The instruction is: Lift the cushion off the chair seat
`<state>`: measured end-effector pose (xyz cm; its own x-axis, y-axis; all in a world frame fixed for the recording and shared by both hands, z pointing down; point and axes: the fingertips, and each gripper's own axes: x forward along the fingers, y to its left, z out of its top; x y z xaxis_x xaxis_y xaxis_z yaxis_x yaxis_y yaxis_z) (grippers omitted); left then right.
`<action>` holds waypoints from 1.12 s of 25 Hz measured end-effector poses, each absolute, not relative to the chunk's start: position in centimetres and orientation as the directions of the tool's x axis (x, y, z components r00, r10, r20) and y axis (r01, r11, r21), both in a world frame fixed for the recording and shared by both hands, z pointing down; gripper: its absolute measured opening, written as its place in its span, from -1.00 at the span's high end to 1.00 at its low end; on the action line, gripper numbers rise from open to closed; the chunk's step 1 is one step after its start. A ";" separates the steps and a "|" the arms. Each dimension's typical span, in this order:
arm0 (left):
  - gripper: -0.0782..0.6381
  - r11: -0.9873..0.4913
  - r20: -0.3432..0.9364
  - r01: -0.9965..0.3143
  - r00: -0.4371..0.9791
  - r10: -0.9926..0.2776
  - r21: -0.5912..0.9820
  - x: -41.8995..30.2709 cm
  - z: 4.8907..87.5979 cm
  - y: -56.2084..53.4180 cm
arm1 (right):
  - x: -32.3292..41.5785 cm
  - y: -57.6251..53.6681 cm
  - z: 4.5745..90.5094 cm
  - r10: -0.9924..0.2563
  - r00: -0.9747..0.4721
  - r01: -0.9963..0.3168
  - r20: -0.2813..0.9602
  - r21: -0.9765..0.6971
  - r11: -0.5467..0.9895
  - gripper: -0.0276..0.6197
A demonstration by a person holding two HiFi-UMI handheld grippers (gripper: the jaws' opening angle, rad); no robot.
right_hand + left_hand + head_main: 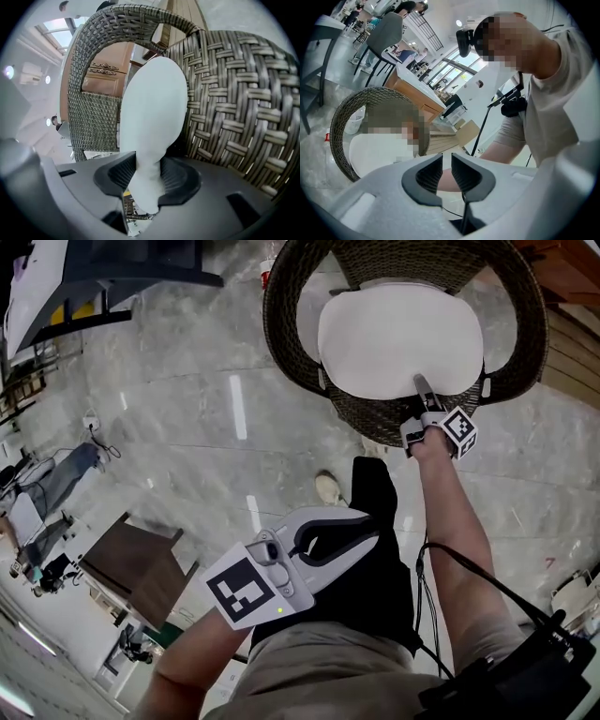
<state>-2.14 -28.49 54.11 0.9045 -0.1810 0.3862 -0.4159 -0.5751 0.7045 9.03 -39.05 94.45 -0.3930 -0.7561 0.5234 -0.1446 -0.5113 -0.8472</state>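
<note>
A white cushion [398, 338] lies on the seat of a round woven wicker chair [291, 343]. My right gripper [422, 385] reaches to the cushion's near edge. In the right gripper view the cushion [152, 117] runs between the jaws of that gripper [147, 176], pinched thin where the pads press on it, with the wicker chair [234, 117] beside and behind. My left gripper [370, 526] hangs low near my waist, well away from the chair. Its jaws [446, 171] stand a narrow gap apart with nothing in them. The cushion [375, 152] and chair [342, 131] show far off.
Grey marble floor surrounds the chair. A brown wooden side table [141, 568] stands at lower left and dark furniture [122, 277] at upper left. Wooden slatted furniture [572, 343] borders the chair's right. My shoe [328, 488] is in front of the chair.
</note>
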 end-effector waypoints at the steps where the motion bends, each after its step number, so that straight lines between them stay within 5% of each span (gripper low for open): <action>1: 0.63 -0.575 0.385 -0.417 0.904 -0.184 0.704 -2.1 54.1 -28.7 | 9.0 -39.3 94.5 -0.752 -0.394 -0.149 0.528 -0.844 -0.515 0.42; 28: 0.63 -0.593 0.351 -0.426 0.904 -0.245 0.683 0.3 48.6 -29.3 | 9.4 -39.3 88.3 -0.723 -0.451 -0.167 0.524 -0.845 -0.508 0.66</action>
